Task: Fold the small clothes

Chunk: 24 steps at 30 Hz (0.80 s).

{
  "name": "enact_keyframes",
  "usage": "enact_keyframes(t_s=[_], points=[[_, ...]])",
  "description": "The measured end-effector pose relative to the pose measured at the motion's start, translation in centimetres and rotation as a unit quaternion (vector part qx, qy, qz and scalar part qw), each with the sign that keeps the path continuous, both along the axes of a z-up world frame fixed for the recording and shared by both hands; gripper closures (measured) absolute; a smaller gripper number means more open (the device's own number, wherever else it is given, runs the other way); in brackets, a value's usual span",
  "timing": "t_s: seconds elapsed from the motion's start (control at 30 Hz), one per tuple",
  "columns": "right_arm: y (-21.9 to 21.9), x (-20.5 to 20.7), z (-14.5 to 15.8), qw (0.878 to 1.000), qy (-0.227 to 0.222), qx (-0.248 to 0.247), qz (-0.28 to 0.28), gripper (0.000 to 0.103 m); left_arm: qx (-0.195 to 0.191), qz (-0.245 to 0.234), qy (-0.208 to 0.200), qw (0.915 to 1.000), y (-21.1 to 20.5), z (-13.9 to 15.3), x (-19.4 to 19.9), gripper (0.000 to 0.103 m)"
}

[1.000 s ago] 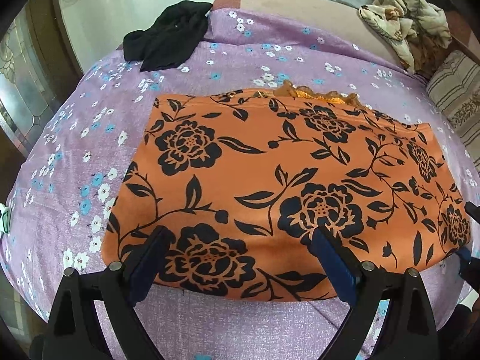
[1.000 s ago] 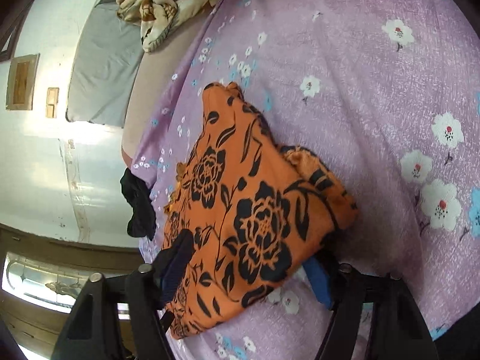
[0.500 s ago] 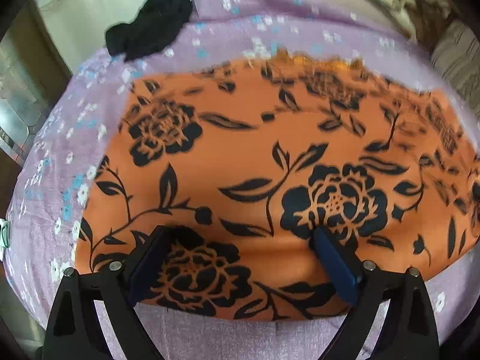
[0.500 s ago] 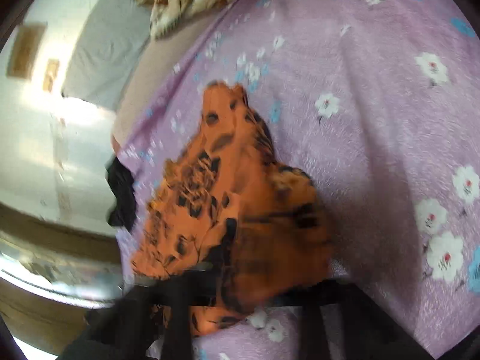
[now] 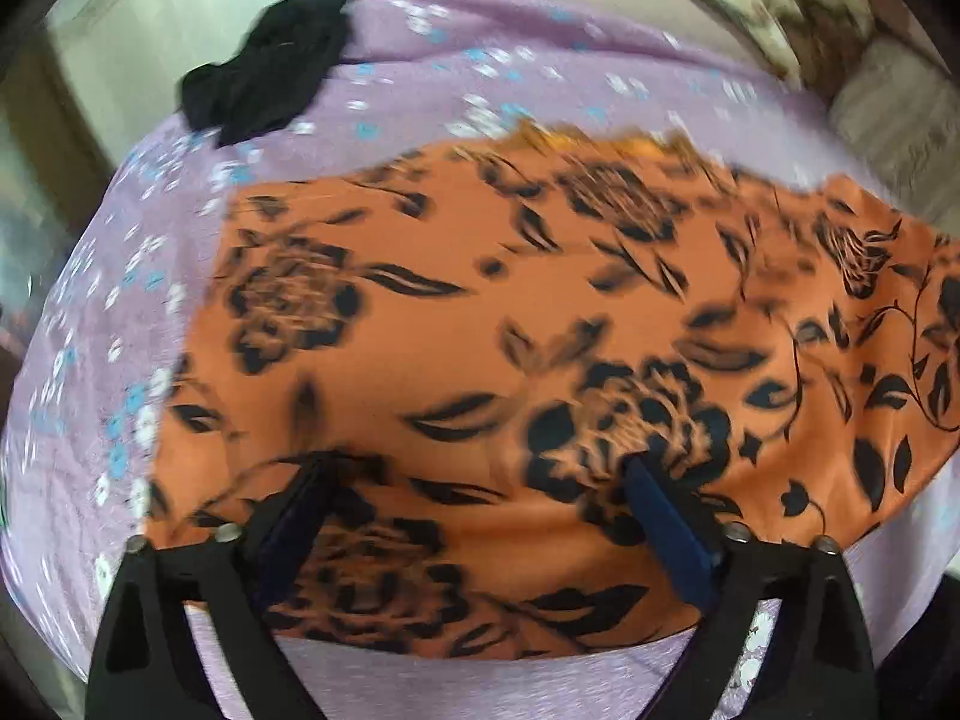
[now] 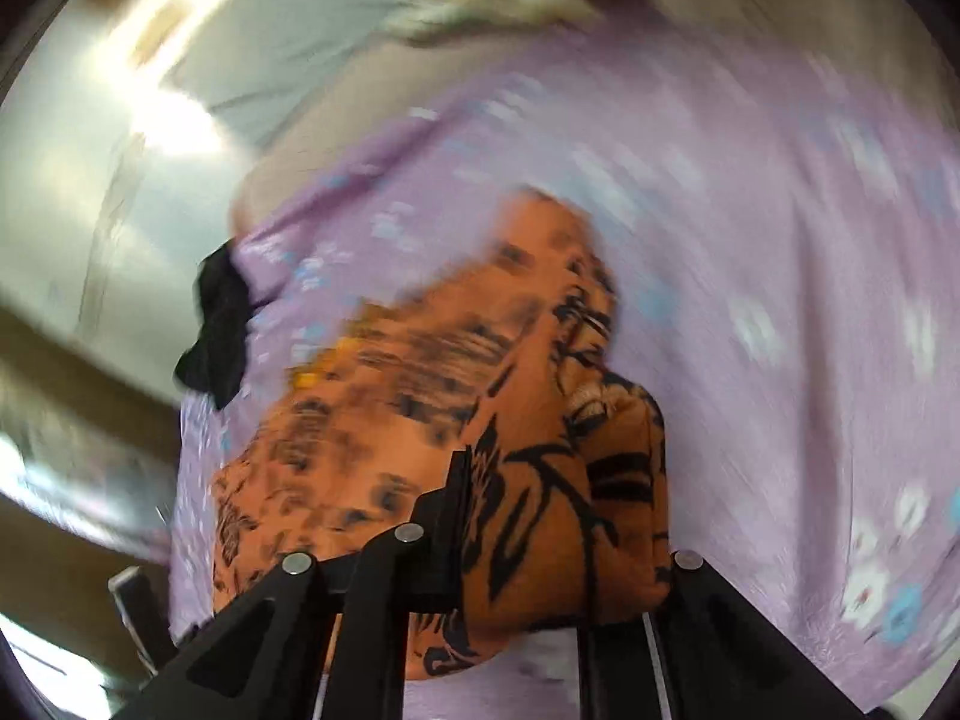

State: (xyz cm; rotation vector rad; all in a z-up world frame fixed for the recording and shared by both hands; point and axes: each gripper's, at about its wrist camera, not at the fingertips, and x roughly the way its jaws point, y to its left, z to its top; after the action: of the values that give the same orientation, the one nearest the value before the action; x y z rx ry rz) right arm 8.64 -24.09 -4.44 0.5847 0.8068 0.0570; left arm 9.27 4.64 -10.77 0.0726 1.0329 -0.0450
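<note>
Orange floral garment: one item, spread across the middle of the bed, its near hem along the bed's near edge; I see the right end bunched and raised off the sheet in the right wrist view.

Purple flowered sheet: covers the bed; carries everything listed.

Black garment: crumpled at the bed's far left corner, well apart from the orange one.

Left hand-held gripper: jaws wide but closing, over the near hem; cloth lies under them, and I judge the pads are not yet pinching it.

Right hand-held gripper: jaws narrow, clamped on a thick gather of the orange cloth.

Risks, as I judge them:
- Right grip holds a wad, not a clean edge; layers could slip out and the fold land crooked.
- Left end unpinned; carrying the right end over could drag the whole garment along the sheet.
- Left jaws could pinch the sheet with the hem.
</note>
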Motion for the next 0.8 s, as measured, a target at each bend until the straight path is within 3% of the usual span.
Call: enact_keyframes(t_s=[0.1,0.2,0.27,0.3,0.4,0.47,0.5,0.53,0.7,0.8], points=[[5.6,0.7,5.7,0.996,-0.057,-0.055,0.050,0.090,-0.063,0.052,-0.047,0.9956,5.4,3.2,-1.0,0.011],[13.7,0.7,9.5,0.982,-0.104,-0.096,0.121,0.090,-0.102,0.130,-0.110,0.9800,12.3,6.1,-3.1,0.011],[19.3,0.4,9.9,0.972,-0.115,-0.120,0.169,0.090,-0.112,0.192,-0.138,0.9652,16.7,6.7,-4.5,0.011],[22.0,0.4,9.3,0.967,-0.113,-0.128,0.191,0.090,-0.121,0.226,-0.151,0.9546,19.4,6.4,-5.3,0.011],[29.3,1.6,3.8,0.952,-0.054,-0.146,0.265,0.090,-0.135,0.289,-0.138,0.9377,23.9,3.9,-6.3,0.011],[32.9,3.1,-3.1,0.936,0.038,-0.173,0.304,0.090,-0.150,0.317,-0.106,0.9305,25.5,2.0,-6.4,0.012],[33.4,3.4,-5.3,0.935,0.066,-0.163,0.308,0.089,-0.169,0.325,-0.089,0.9263,26.1,1.2,-6.4,0.013],[33.3,3.1,-5.2,0.939,0.053,-0.158,0.300,0.090,-0.185,0.326,-0.084,0.9232,26.4,1.0,-6.7,0.013],[31.5,2.9,1.4,0.953,0.007,-0.130,0.275,0.091,-0.197,0.314,-0.089,0.9245,26.1,1.1,-6.2,0.013],[32.1,2.5,2.9,0.949,-0.010,-0.145,0.280,0.090,-0.194,0.299,-0.096,0.9295,25.3,1.5,-5.9,0.013]])
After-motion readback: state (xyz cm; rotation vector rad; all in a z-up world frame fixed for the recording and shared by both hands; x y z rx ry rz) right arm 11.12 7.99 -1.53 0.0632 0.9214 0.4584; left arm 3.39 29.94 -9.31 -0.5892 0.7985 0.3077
